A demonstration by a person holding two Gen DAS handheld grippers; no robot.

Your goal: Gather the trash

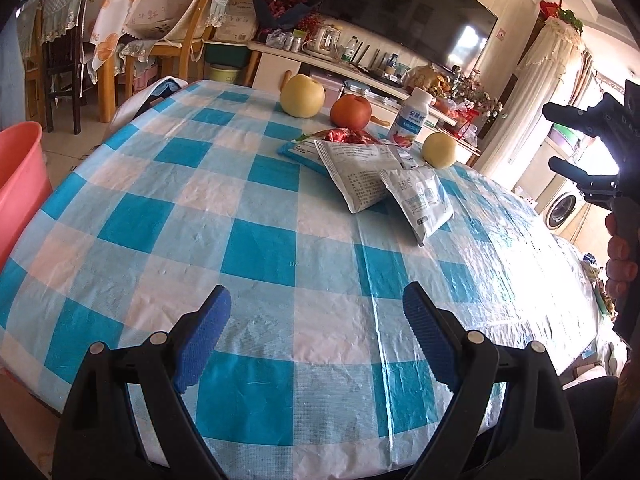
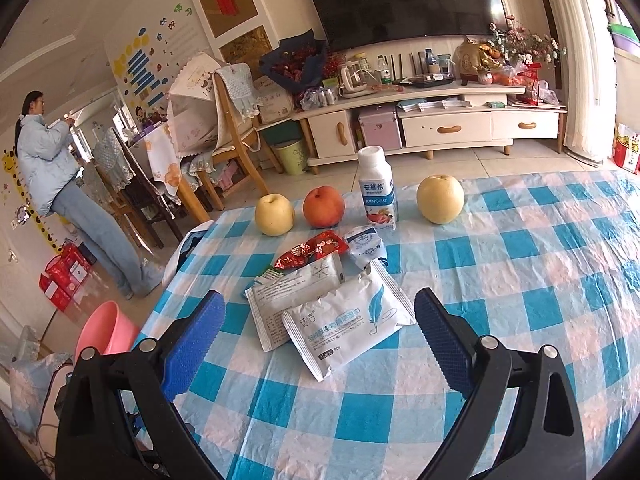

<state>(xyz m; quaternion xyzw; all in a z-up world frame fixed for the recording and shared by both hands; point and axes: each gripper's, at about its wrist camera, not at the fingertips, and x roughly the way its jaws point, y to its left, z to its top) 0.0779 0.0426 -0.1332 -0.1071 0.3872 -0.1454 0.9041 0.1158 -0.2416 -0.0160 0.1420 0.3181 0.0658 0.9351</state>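
Several wrappers lie in a pile on the blue checked tablecloth (image 2: 500, 288). A white wipes packet (image 2: 348, 328) is nearest my right gripper (image 2: 320, 312), which is open and empty just in front of it. A second white packet (image 2: 292, 292), a red wrapper (image 2: 312, 252) and a small white pouch (image 2: 365, 245) lie behind. The left wrist view shows the wipes packet (image 1: 422, 204), the second packet (image 1: 356, 172) and the red wrapper (image 1: 344, 136) far ahead. My left gripper (image 1: 316, 312) is open and empty above bare cloth. My right gripper (image 1: 576, 144) appears at the far right there.
Two yellow pears (image 2: 274, 214) (image 2: 440, 198), a red apple (image 2: 324, 206) and a yogurt bottle (image 2: 377, 188) stand behind the wrappers. A pink basin (image 2: 105, 332) sits off the table's left edge, also in the left wrist view (image 1: 20, 176). A person (image 2: 52, 176) stands far left.
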